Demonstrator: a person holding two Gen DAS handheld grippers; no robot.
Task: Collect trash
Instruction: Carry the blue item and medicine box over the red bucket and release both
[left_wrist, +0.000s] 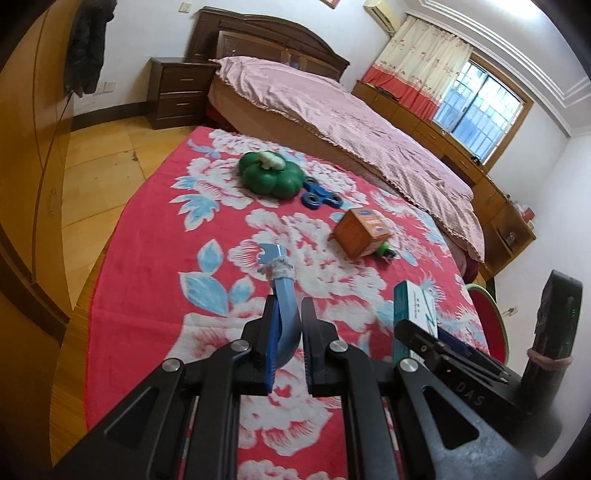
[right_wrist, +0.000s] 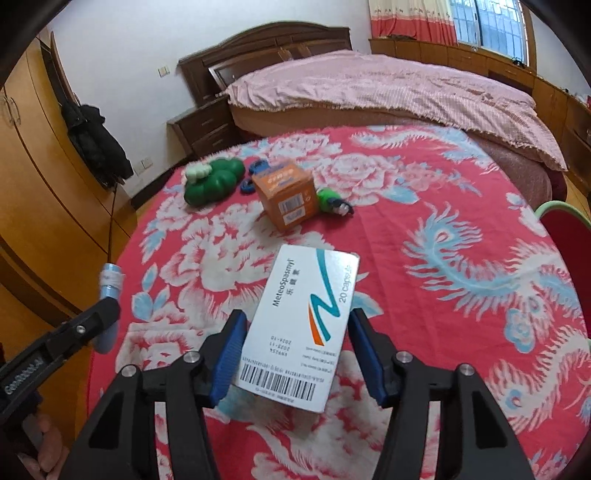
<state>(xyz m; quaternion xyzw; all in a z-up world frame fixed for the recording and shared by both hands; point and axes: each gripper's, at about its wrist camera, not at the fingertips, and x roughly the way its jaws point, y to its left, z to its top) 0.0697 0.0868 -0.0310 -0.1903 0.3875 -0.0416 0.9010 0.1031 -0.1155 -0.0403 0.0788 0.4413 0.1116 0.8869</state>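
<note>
While the left gripper (left_wrist: 287, 314) pinches a curved pale-blue tube (left_wrist: 281, 302) wrapped near its tip in crinkled tape, the right gripper (right_wrist: 295, 332) holds its ribbed blue pads against the long sides of a white medicine carton (right_wrist: 301, 325), glossy card with a teal-and-orange swoosh and barcode, lifted, it seems, above the red floral blanket (right_wrist: 424, 295). Beyond the carton lie an orange cardboard box (right_wrist: 286, 197), a lobed green plastic pepper (right_wrist: 212, 179) and a small green toy (right_wrist: 332, 201). Only the left wrist view shows the blue fidget spinner (left_wrist: 319, 192) clearly.
</note>
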